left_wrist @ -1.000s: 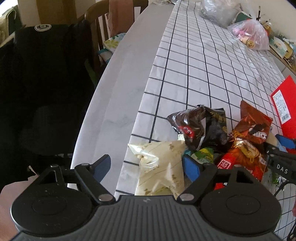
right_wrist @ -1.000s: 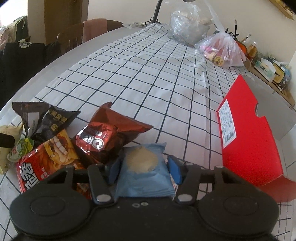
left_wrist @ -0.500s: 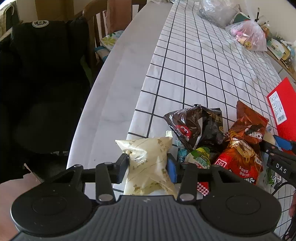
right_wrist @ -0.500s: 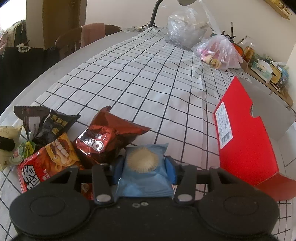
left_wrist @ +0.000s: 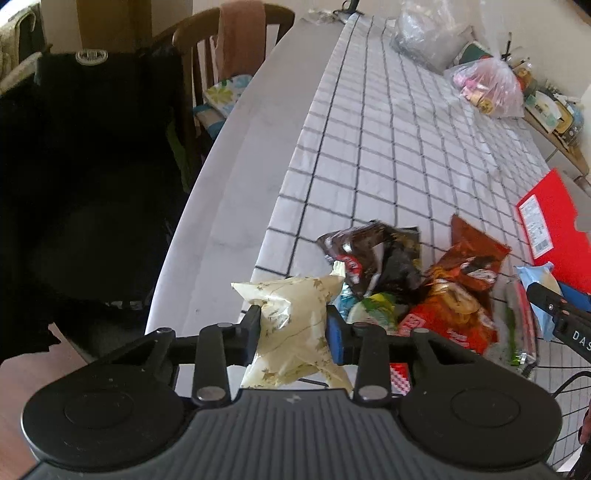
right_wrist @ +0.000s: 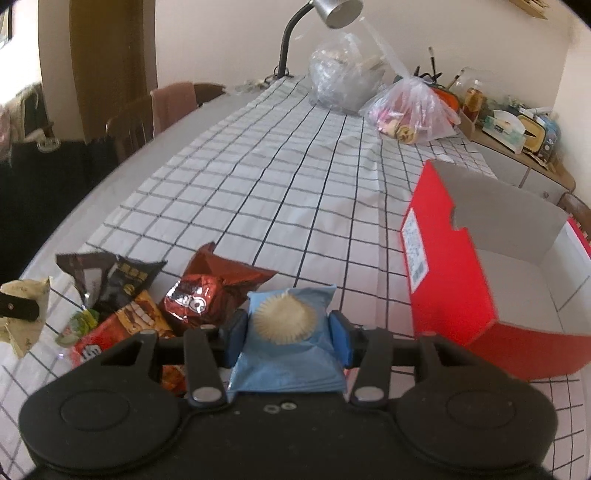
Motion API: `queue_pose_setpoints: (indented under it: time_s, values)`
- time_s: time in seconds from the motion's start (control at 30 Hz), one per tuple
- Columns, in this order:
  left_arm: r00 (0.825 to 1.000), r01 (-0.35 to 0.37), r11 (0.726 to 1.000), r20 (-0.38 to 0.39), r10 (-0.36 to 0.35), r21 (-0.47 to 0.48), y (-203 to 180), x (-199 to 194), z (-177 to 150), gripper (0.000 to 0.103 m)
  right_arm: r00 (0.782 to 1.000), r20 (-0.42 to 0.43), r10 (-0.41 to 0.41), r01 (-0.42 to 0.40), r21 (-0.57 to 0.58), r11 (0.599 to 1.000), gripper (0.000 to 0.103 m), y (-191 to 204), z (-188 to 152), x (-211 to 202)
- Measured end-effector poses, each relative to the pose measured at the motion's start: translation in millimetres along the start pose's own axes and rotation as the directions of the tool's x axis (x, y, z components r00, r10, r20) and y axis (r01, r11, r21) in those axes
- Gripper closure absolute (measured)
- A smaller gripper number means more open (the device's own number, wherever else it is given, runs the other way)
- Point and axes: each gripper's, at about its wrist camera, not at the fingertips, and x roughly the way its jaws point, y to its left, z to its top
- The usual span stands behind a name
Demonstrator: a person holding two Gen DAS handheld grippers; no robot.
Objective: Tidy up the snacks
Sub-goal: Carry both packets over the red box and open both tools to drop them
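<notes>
My left gripper (left_wrist: pixel 293 323) has its jaws closing on a cream snack packet (left_wrist: pixel 295 314) with gold stars; the pads squeeze its sides and it hangs just above the table edge. My right gripper (right_wrist: pixel 288 332) is shut on a blue snack packet (right_wrist: pixel 286 350) with a round biscuit picture, lifted off the cloth. The snack pile lies between them: a dark brown packet (left_wrist: pixel 373 254), a red-brown foil packet (right_wrist: pixel 210 291), a red packet (right_wrist: pixel 122 328) and a small green one (left_wrist: pixel 373 308). An open red box (right_wrist: pixel 450 280) with a white inside stands to the right.
A checked cloth (right_wrist: pixel 277 184) covers the long table. Two plastic bags (right_wrist: pixel 406 114) and a lamp (right_wrist: pixel 332 11) stand at the far end. A black chair (left_wrist: pixel 92 184) and a wooden chair (left_wrist: pixel 229 55) stand along the left edge. A black wire basket rim (left_wrist: pixel 569 384) shows bottom right.
The left jaws closed around the cream packet and lifted it. The right gripper tightened on the blue packet and rose with it, bringing the red box's inside into view.
</notes>
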Motion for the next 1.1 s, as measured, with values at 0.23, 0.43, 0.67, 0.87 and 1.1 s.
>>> queue_pose_setpoints:
  time_s: [0.23, 0.43, 0.67, 0.87, 1.1]
  values:
    - [0.999, 0.013, 0.999, 0.034, -0.014, 0.037, -35.5, -26.8, 2.3, 0.068, 0.998, 0.041, 0.049, -0.051, 0.052, 0.997, 0.056, -36.7, 3.5, -33.5]
    - [0.996, 0.048, 0.994, 0.067, -0.055, 0.103, -94.2, -46.8, 10.8, 0.067, 0.994, 0.087, 0.069, -0.076, 0.076, 0.994, 0.056, -81.8, 12.5, -60.2]
    - [0.991, 0.083, 0.977, 0.090, -0.102, 0.197, -181.2, -51.2, 21.9, 0.067, 0.992, 0.124, 0.037, -0.050, 0.103, 0.993, 0.056, -147.4, 20.9, -72.2]
    - [0.989, 0.098, 0.960, 0.078, -0.123, 0.262, -252.6, -39.0, 26.5, 0.067, 0.990, 0.138, 0.012, -0.028, 0.111, 0.993, 0.056, -200.3, 23.1, -71.1]
    - [0.987, 0.121, 0.937, 0.057, -0.147, 0.327, -325.2, -22.7, 33.0, 0.067, 0.992, 0.121, -0.022, 0.005, 0.134, 0.991, 0.056, -257.8, 19.0, -59.1]
